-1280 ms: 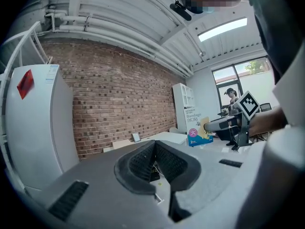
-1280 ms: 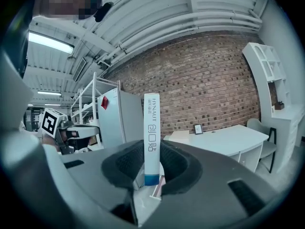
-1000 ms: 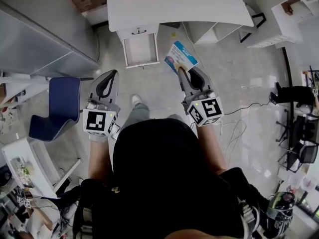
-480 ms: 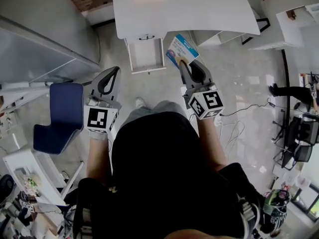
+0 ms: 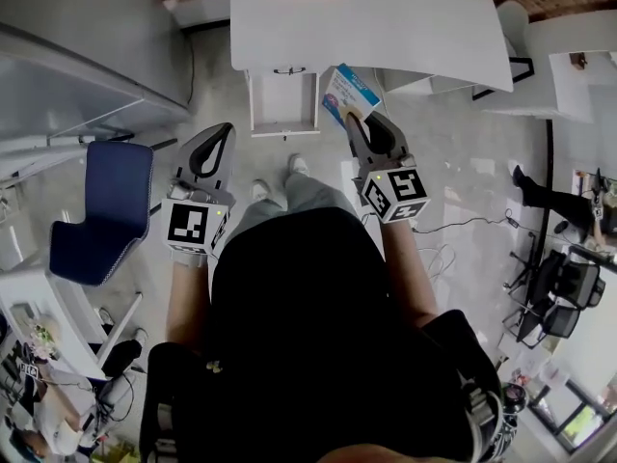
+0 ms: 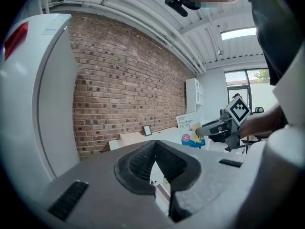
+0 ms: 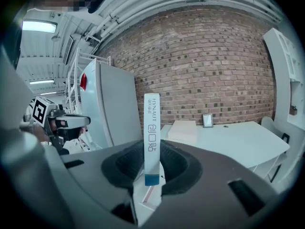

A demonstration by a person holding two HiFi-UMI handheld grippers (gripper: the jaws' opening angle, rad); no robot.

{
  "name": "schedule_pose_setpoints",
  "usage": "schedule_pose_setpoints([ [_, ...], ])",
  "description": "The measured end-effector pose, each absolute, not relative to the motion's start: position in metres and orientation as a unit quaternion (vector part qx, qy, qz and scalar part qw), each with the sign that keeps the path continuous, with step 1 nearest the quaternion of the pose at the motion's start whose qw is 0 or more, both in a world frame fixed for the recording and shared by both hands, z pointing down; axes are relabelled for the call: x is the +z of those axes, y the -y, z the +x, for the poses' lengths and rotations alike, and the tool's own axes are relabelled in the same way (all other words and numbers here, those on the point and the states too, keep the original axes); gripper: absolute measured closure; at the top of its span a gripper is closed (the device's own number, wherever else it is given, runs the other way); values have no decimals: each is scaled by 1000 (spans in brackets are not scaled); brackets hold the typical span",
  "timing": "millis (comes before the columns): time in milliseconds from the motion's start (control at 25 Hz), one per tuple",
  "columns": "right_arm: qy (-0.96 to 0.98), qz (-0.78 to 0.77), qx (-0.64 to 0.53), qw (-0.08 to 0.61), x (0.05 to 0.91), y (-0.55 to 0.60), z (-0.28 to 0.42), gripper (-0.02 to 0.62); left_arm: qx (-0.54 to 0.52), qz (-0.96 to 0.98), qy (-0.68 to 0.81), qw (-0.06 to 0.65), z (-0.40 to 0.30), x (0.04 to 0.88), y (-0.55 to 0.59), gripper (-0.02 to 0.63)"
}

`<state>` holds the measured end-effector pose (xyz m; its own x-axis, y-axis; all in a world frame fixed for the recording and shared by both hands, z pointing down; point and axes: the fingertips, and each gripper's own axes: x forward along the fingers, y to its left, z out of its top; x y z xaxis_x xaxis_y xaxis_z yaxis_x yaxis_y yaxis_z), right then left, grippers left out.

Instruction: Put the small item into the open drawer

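One step is in hand: the box (image 5: 352, 90), clamped edge-on in the right gripper (image 5: 355, 119), is held just right of the open drawer (image 5: 284, 104) at the desk (image 5: 415, 17). It should be brought left over the cavity, lowered flat and only then released. The left gripper (image 5: 224, 128) is pressed shut, empty. Counted: one desk, one drawer, two grippers, one box.

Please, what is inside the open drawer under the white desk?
The visible part of the open drawer shows only its bare white bottom, with nothing in it. Its rear end goes under the white desk, so that part cannot be seen.
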<state>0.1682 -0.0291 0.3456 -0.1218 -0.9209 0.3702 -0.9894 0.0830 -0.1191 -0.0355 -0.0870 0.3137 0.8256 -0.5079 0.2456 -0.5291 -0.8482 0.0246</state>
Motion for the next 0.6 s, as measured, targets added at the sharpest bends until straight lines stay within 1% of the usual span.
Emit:
schedule_pose_setpoints([
  [320,756,612,188,135,372,45,170,492,124,937,320,70,-41,310,78,603],
  [600,770,576,213,174,423,68,181,492,173,920,340,94,-35,340,81,603],
])
